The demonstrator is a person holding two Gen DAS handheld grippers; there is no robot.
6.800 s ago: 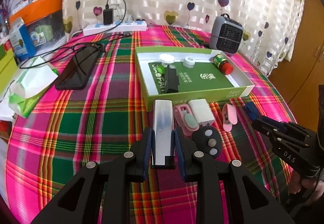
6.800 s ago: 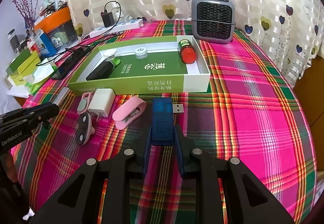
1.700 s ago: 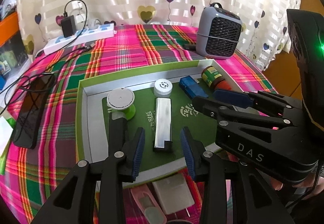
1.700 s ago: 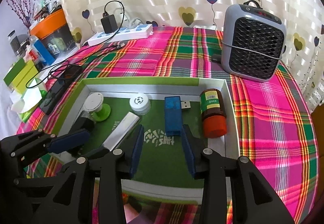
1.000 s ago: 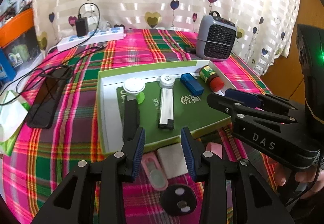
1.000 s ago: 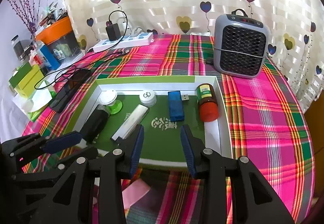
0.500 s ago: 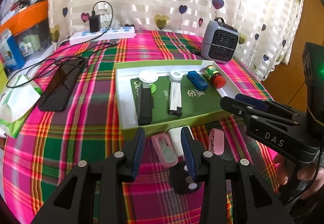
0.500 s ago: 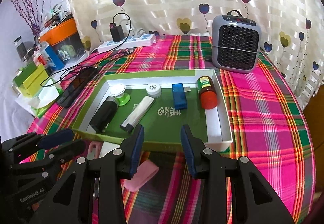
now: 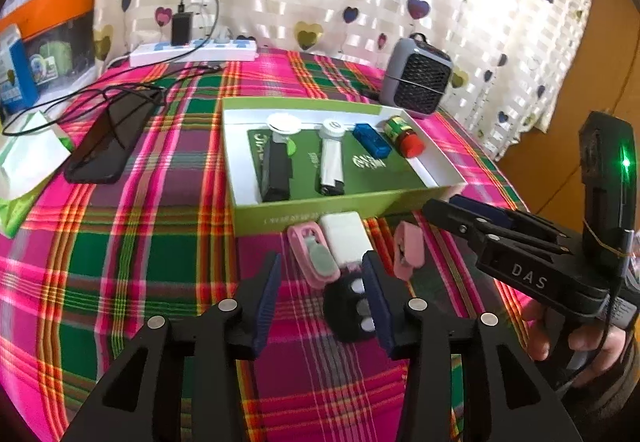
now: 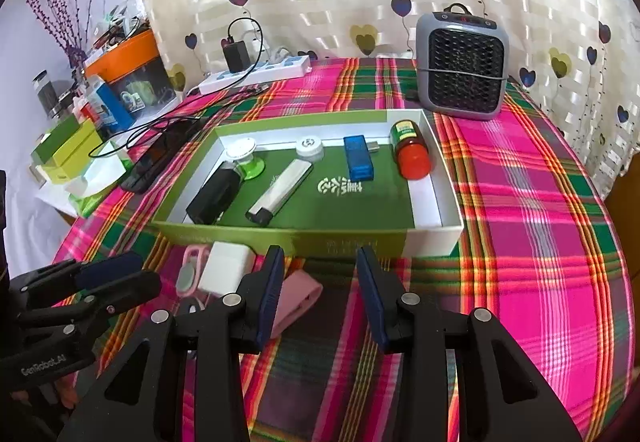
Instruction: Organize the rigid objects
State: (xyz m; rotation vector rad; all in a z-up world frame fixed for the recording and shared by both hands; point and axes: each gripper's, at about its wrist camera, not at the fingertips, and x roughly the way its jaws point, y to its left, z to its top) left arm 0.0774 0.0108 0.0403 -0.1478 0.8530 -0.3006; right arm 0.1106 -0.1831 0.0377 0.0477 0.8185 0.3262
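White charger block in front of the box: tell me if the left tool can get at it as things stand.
Probably yes. The left tool is empty, jaws opening, pointed toward the white charger block. The pink clip and black disc crowd it, though.

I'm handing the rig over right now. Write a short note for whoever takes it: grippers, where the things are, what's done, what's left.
Left gripper: jaws opening, nothing held, above the black holder.
Right gripper: open, empty, beside the pink clip.
Done: silver lighter, blue USB stick, red-capped bottle and a black case lie in the green box.
Left: white charger, pink case, pink clip and black holder lie on the cloth in front of the box.
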